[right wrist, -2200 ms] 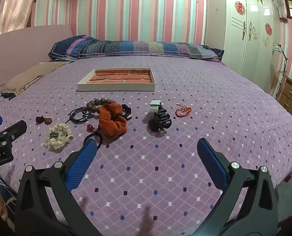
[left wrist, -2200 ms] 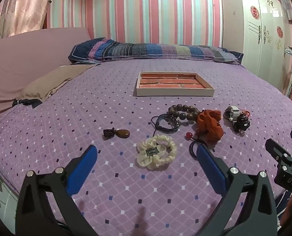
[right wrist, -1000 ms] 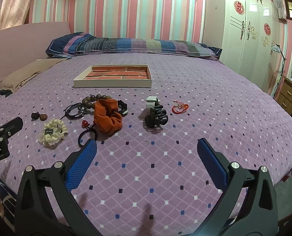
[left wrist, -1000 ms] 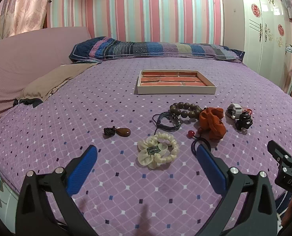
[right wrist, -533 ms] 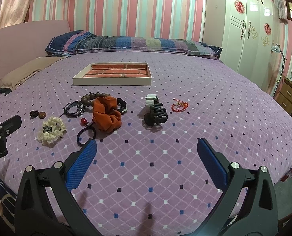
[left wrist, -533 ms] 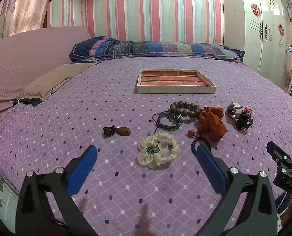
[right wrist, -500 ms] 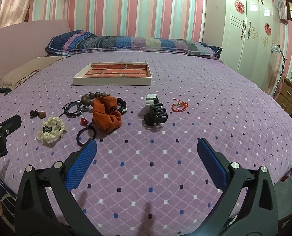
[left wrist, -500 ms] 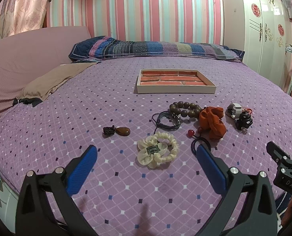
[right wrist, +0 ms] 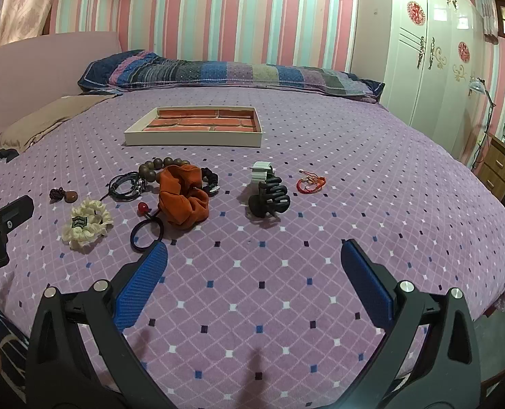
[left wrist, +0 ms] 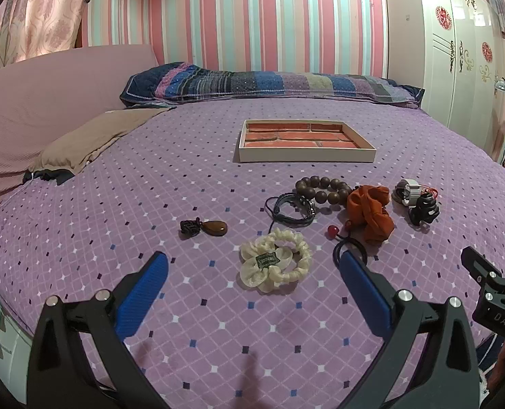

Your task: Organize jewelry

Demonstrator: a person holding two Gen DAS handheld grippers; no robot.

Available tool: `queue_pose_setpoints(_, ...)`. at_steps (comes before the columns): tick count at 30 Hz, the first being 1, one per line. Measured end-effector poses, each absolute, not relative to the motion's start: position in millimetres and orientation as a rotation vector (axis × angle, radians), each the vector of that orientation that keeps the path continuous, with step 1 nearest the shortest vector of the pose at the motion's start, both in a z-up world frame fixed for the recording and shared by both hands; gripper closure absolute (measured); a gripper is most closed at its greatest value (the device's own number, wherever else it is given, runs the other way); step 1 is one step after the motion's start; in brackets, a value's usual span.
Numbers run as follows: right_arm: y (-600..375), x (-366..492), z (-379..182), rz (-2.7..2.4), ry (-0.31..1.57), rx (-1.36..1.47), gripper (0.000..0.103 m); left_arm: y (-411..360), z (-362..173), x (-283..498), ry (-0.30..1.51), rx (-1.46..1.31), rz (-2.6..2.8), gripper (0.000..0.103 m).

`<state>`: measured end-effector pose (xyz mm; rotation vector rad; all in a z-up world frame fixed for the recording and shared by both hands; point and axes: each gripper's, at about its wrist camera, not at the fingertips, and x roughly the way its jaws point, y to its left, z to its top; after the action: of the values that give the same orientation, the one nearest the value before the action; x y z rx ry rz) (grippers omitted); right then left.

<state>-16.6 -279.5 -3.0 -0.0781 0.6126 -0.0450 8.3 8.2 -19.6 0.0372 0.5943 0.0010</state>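
Tongs (left wrist: 254, 271) (right wrist: 254, 262) gape wide, empty — ruffled cream scrunchie (left wrist: 275, 263), round beads (left wrist: 322, 191) perhaps wooden.

A bed under a purple diamond-patterned cover (left wrist: 123, 184) fills a room with pink, white and teal striped wallpaper (left wrist: 269, 34). A long patchwork pillow (left wrist: 272, 85) lies along the head, a tan folded cloth (left wrist: 92, 136) at the left. White wardrobe doors with floral decals (right wrist: 432, 75) stand right.
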Motion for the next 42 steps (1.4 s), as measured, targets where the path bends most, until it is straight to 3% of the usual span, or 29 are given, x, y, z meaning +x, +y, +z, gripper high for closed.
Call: queue_pose_setpoints(42, -276.6, -8.1, -10.6, -0.051, 0.65, -0.088, 0.004, 16.9, -29.7, 16.1, 0.628, 0.042, -0.002, 0.004)
